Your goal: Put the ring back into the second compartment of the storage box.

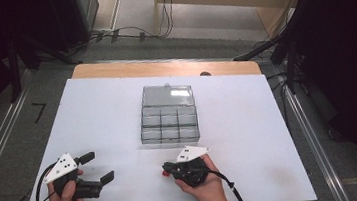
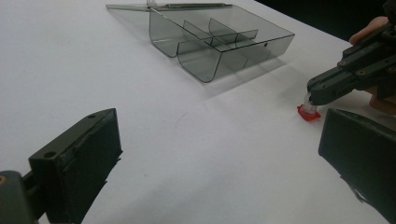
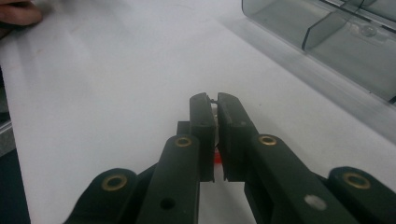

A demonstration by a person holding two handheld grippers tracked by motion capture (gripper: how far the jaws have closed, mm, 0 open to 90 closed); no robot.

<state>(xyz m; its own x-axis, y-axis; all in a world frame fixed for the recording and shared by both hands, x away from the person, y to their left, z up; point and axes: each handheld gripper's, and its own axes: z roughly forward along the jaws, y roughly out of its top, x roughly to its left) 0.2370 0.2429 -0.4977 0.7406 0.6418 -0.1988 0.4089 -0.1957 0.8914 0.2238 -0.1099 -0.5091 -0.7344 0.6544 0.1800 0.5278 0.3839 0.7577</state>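
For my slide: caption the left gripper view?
Right gripper pinches a small red-based piece beside the open clear organizer box.

The white surface (image 1: pixel 118 117) is seen from above in the high view, looking forward and down from the person's side. In the left gripper view it is skimmed low and close, facing the clear divided box (image 2: pixel 219 42) and the right gripper (image 2: pixel 314 95). In the right gripper view it is met at close range, looking along that gripper's own jaws. The box is shared by all three views.
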